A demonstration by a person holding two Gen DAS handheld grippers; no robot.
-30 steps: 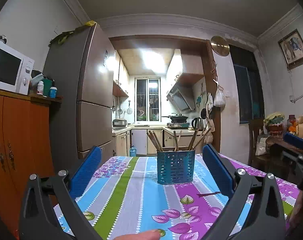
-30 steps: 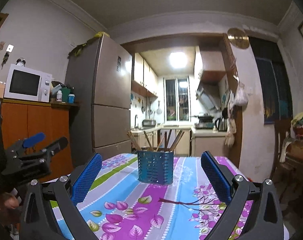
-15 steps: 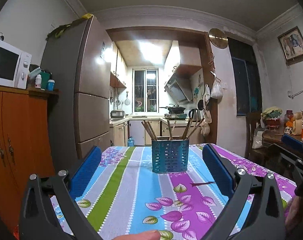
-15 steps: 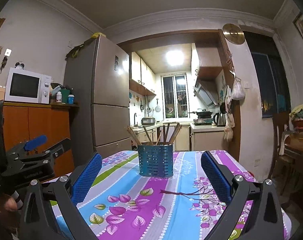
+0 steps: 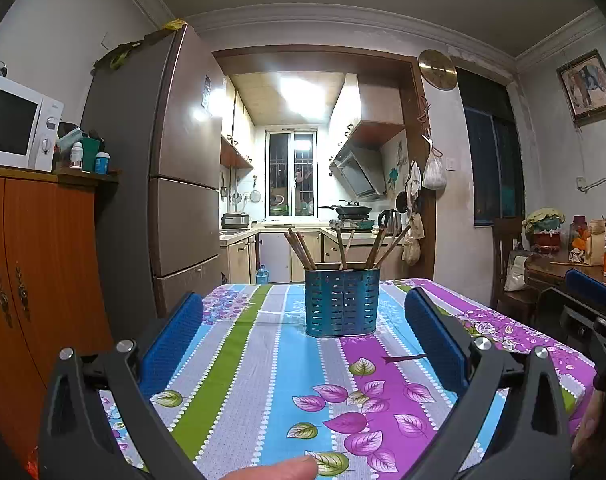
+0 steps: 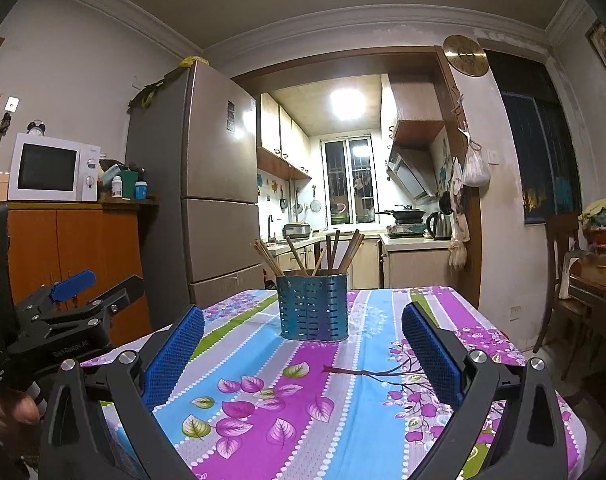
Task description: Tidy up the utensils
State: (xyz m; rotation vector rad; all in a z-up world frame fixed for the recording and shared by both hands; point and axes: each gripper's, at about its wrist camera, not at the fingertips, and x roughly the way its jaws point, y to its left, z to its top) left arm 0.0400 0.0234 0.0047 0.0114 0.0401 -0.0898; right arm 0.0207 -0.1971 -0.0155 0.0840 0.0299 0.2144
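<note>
A blue perforated metal utensil holder (image 5: 342, 302) stands on the flowered tablecloth (image 5: 263, 368); several wooden chopsticks (image 5: 301, 247) stick out of it. It also shows in the right wrist view (image 6: 313, 306), with its chopsticks (image 6: 335, 250). My left gripper (image 5: 303, 340) is open and empty, held above the near part of the table, short of the holder. My right gripper (image 6: 303, 352) is open and empty, also short of the holder. The left gripper (image 6: 71, 304) shows at the left of the right wrist view.
A dark thin stick-like mark (image 5: 403, 357) lies on the cloth right of centre; it may be printed. A tall fridge (image 5: 175, 200) and an orange cabinet (image 5: 35, 280) with a microwave (image 5: 19, 132) stand left. A side table (image 5: 575, 268) and chair stand right.
Both grippers tilted and shifted slightly; the holder sits a little lower and more centred in the views. Both stay open and empty.
</note>
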